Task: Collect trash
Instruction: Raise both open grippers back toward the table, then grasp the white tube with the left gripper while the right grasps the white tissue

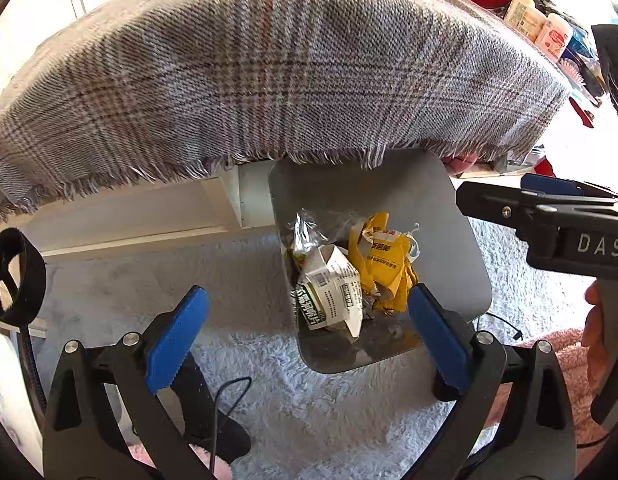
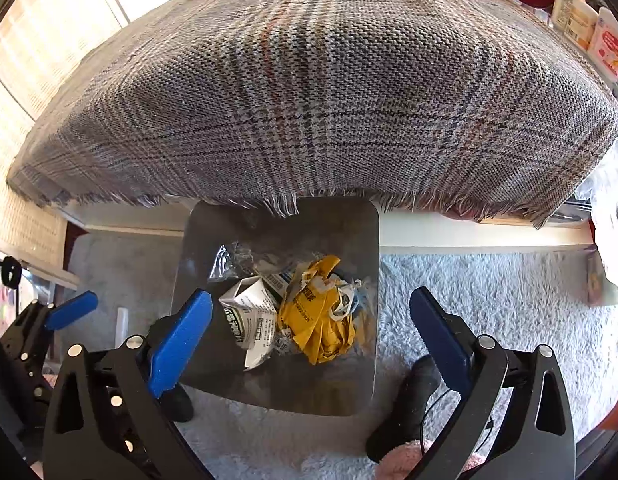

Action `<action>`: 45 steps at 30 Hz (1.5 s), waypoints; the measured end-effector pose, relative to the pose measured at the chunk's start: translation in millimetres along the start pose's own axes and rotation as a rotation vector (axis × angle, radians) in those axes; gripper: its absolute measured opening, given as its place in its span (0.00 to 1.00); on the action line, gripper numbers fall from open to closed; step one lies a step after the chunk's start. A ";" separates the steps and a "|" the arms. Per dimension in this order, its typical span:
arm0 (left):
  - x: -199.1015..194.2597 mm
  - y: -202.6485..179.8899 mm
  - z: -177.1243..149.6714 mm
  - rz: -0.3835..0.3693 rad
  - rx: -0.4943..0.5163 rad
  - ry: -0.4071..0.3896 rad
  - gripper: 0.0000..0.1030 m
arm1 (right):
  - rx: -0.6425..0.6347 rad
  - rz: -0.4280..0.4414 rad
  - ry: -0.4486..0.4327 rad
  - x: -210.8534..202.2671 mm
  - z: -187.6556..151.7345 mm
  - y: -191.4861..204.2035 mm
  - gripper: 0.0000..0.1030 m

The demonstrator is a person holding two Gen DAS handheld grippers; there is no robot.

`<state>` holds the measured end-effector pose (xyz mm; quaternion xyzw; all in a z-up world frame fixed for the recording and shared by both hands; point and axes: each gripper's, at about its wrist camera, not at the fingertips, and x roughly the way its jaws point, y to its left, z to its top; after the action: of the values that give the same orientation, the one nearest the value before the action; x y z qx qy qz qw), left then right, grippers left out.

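Hanging above the grey bin [image 1: 449, 240], both sets of fingers stand spread wide with nothing between them. In the left wrist view the left gripper [image 1: 309, 340] frames the lower half of the bin; in the right wrist view the right gripper [image 2: 311, 340] does the same.

The trash lies inside the bin: a crumpled white carton [image 1: 329, 296] at centre, a yellow wrapper [image 1: 383, 268] just to its right and touching it, and a clear plastic wrapper [image 1: 307, 232] above them. The bin stands on a pale shaggy rug [image 1: 309, 408], its upper edge tucked under the fringe of the plaid cloth [image 1: 269, 72] that covers the counter.

Risks from here, as I judge them:
- The two grippers hang near each other; the right one shows at the right edge of the left wrist view, so a careless pull-away could knock them together.
- A blue finger [image 1: 437, 340] overlaps the bin's lower right rim in that view; catching it could tip or shove the bin.
- The fringe hangs over the bin's mouth and might snag rising fingers, dragging the cloth and the items at the upper right of the counter.
- A thin black cable [image 1: 225, 400] on the rug could tangle.
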<state>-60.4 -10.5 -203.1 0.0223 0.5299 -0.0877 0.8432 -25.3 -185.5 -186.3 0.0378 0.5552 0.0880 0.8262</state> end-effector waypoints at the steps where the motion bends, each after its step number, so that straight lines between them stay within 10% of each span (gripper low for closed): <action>1: -2.9 -0.7 0.1 0.010 0.002 -0.006 0.92 | -0.003 0.002 -0.005 -2.6 0.6 0.5 0.97; 11: -55.3 6.5 35.8 0.012 -0.014 -0.097 0.92 | 0.007 0.051 -0.111 -55.9 33.3 -2.8 0.97; 25: -100.8 46.8 172.1 0.093 -0.024 -0.249 0.92 | -0.038 0.002 -0.255 -110.5 185.9 -14.3 0.97; 39: -20.4 66.7 298.6 0.094 -0.056 -0.240 0.92 | -0.020 0.061 -0.250 -39.9 329.8 -5.6 0.94; 45: 17.7 67.7 333.9 0.106 -0.066 -0.230 0.84 | -0.008 0.140 -0.202 5.3 365.6 6.5 0.65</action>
<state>255.8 10.2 -76.7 0.0125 0.4304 -0.0276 0.9021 313.8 -165.2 -50.9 0.0817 0.4650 0.1436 0.8698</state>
